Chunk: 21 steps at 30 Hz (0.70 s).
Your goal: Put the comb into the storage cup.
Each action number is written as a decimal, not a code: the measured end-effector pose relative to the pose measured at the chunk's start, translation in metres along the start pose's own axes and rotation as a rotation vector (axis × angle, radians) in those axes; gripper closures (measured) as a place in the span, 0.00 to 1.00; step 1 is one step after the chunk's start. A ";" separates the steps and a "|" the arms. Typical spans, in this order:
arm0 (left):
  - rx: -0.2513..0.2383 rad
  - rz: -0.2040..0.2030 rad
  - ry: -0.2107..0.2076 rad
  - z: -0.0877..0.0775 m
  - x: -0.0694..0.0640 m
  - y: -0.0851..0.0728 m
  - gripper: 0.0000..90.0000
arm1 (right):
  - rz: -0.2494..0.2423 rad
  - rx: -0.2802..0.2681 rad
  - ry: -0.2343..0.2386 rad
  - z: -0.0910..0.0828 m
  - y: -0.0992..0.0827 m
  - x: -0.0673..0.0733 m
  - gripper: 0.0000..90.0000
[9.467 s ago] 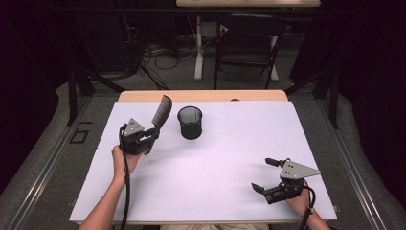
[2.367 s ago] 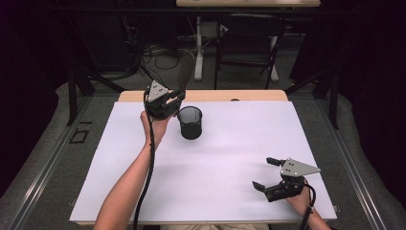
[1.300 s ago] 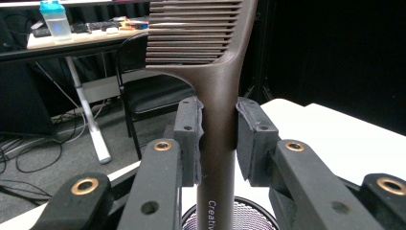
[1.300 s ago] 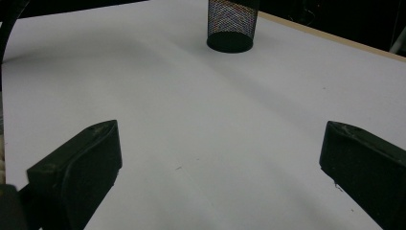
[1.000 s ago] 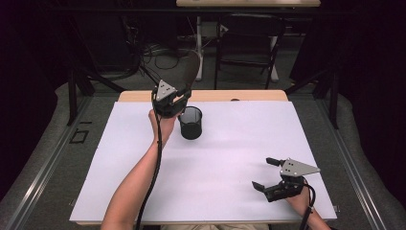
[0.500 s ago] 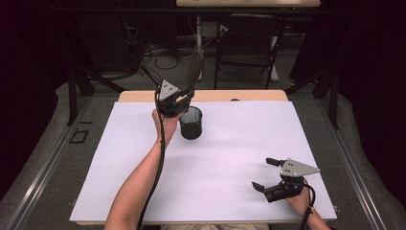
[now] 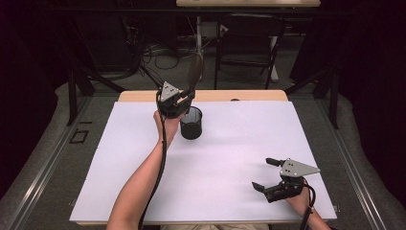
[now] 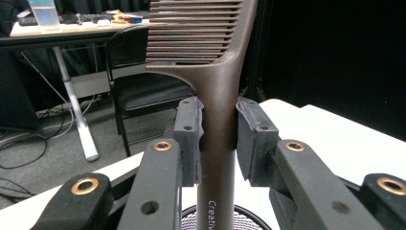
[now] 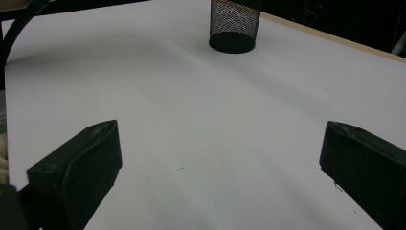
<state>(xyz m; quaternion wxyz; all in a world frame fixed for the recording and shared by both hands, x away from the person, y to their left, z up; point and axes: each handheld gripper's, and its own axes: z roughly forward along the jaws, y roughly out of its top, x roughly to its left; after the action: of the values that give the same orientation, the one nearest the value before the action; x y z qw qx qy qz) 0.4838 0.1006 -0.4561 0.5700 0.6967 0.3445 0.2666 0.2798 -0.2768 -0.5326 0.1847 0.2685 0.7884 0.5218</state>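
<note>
Comb (image 8: pixel 218 96) upright above mesh cup (image 7: pixel 191 123)

The person's left forearm (image 7: pixel 143 182) is reaching from the near edge far forward across the bench, its bare wrist bending upward. The left gripper (image 7: pixel 184 98) is being held raised at the far side, its grey three-cornered plate facing up and its cable trailing back along the arm. In the left gripper view its jaws are pointing upward and pressing their pads (image 8: pixel 189 136) against both sides of a brown comb handle (image 8: pixel 218 124). The right hand (image 7: pixel 299 199) is resting low at the near right, where the right gripper (image 7: pixel 264 172) is lying with its jaws spread wide apart, gripping nothing.
</note>
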 end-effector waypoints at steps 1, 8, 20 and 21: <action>0.001 -0.003 0.000 0.001 0.000 -0.001 0.81 | 0.001 0.001 0.000 0.000 0.000 0.000 0.00; 0.009 -0.007 -0.001 0.001 0.001 -0.004 0.81 | 0.003 0.000 0.002 0.000 0.000 -0.001 0.00; 0.025 0.014 -0.006 0.004 -0.003 -0.006 0.81 | 0.000 0.001 0.003 0.000 0.000 -0.001 0.00; 0.029 0.014 -0.007 0.005 -0.003 -0.007 0.81 | 0.000 0.001 0.003 0.000 0.000 -0.001 0.00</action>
<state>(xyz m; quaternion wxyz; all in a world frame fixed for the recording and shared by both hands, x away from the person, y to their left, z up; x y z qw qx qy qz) 0.4844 0.0964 -0.4638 0.5590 0.7083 0.3416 0.2631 0.2802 -0.2774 -0.5329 0.1834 0.2678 0.7889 0.5218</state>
